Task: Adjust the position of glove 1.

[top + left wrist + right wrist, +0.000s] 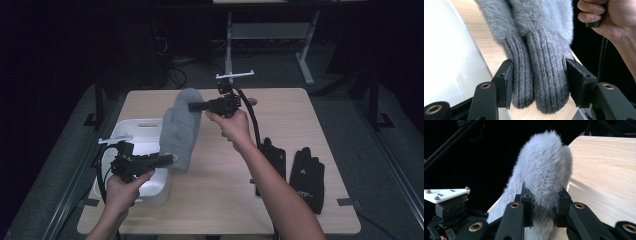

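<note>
Mittens [179, 131], a grey fluffy pair held flat together, hang stretched between my two claws above the counter [295, 107]. My left claw [537, 82] is clamped across both ribbed cuffs [534, 75], one pad on each outer side, with the knit squeezed between. My right claw [543, 207] is clamped on the fuzzy fingertip end, the fur bulging up past its pads. So the pair is lifted clear of the wood, with the cuff end nearer me and the tip end farther off.

As I judge it, the pick-up is done and the carry is under way. A white bin [131, 131] sits just under and beside my left claw, and it looks like the place the pair is meant to go; lowering and letting go are still left. Two black gloves [306, 177] lie on the counter well off to the far side of my right claw, not yet touched, so they are probably still to be handled.

Hard to make out: the inside of the bin is washed out bright, so I cannot tell what it holds. One black glove is partly covered by my right forearm. Beyond the counter the room is too dark to read.
</note>
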A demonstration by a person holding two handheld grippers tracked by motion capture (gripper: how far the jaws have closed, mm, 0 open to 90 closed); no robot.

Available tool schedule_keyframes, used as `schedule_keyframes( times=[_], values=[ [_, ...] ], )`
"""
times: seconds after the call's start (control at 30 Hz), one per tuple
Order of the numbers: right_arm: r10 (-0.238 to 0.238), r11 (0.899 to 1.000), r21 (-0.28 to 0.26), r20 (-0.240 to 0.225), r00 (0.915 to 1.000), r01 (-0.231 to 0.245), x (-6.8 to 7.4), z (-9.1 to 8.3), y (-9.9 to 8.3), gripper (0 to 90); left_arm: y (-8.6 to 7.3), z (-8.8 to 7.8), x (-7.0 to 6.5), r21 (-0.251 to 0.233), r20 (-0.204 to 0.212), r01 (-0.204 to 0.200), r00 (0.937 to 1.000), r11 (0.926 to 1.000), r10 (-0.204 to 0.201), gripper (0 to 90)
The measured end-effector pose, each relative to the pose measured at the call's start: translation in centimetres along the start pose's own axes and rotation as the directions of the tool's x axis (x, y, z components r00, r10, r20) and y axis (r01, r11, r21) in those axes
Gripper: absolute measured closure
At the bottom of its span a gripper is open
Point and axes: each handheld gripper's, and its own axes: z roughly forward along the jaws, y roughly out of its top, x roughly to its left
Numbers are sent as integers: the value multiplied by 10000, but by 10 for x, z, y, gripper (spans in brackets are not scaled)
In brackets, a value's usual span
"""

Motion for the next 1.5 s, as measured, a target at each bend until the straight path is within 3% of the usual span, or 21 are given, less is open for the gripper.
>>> schedule_keyframes(
  times=[1.0,1.5],
  values=[
    [131,9992,389,-597,9981,-108,15,58,5,743,-10,-41,29,-304,-483,444,9978,9986,-458,443],
    [119,9979,643,-624,9980,-79,16,80,1,743,-20,-50,41,-351,-673,690,9952,9970,-713,443]
  ],
)
